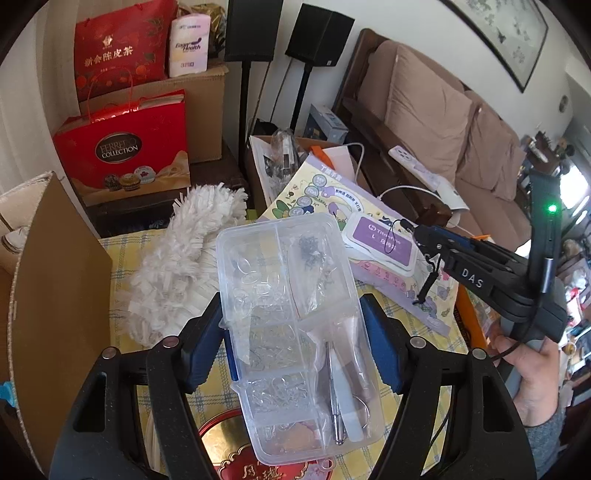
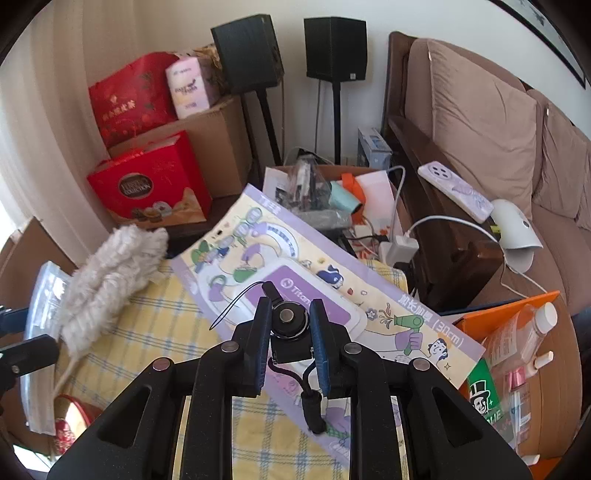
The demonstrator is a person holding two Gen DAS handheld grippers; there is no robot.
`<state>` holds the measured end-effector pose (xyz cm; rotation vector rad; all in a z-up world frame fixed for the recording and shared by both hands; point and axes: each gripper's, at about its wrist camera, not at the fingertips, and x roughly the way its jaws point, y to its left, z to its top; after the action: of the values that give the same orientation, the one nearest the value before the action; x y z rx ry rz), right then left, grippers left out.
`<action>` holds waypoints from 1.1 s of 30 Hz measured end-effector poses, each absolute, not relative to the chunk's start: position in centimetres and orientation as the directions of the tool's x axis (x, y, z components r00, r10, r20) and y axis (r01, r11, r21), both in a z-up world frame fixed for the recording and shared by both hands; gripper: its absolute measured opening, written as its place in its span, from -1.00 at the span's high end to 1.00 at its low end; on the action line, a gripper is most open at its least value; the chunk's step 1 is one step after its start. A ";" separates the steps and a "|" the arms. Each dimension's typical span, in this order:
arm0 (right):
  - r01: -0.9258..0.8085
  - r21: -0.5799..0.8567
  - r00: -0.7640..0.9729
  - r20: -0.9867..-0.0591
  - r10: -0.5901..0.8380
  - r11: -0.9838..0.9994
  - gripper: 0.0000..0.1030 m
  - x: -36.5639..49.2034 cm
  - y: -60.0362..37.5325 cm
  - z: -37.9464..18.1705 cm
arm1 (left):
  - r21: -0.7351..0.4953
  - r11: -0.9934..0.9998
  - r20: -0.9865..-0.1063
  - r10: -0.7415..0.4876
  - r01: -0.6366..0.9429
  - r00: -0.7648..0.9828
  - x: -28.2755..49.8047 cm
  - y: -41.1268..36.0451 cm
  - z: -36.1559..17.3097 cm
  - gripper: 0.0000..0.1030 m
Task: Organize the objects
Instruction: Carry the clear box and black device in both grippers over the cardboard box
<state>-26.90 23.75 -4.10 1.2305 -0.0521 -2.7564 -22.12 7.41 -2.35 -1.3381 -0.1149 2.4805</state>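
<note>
Box (image 1: pixel 295 325) is clear plastic, compartmented, holding perhaps small transparent hooks.

Pretty cluttered living room: brown sofa (image 2: pixel 480 122) along the white wall (image 2: pixel 376 14), two black speakers on stands (image 2: pixel 336 44) in the corner, framed picture (image 1: pixel 495 33) overhead, daylight coming in.

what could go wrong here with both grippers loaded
1. The left gripper holds the clear organizer box only by its side walls, and the box looks tilted; it could slip and spill its small parts.
2. The right gripper pinches a small black gadget whose cord dangles and could snag the purple pack.
</note>
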 end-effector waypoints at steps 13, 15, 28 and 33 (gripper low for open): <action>0.171 0.119 -0.707 -0.677 -0.206 -0.978 0.61 -23.3 19.1 2.4 | -0.205 -0.954 -0.755 0.296 -0.219 -0.584 -18.8 2.9 2.6 -0.32; 0.184 0.118 -0.714 -0.667 -0.215 -0.976 0.61 -22.7 17.9 3.6 | -0.204 -0.957 -0.749 0.289 -0.208 -0.597 -18.2 2.0 3.4 -0.32; 0.279 0.135 -0.704 -0.645 -0.298 -0.951 0.61 -20.8 11.1 7.8 | -0.155 -0.976 -0.725 0.218 -0.153 -0.654 -15.4 -3.6 6.9 -0.32; 0.327 0.156 -0.686 -0.639 -0.348 -0.932 0.61 -20.1 8.2 8.5 | -0.147 -0.983 -0.727 0.183 -0.111 -0.661 -14.6 -7.0 7.1 -0.32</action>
<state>-20.07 8.18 8.54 0.9889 -0.0410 -2.5889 -14.56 -7.01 7.09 -1.2062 -0.1350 2.7216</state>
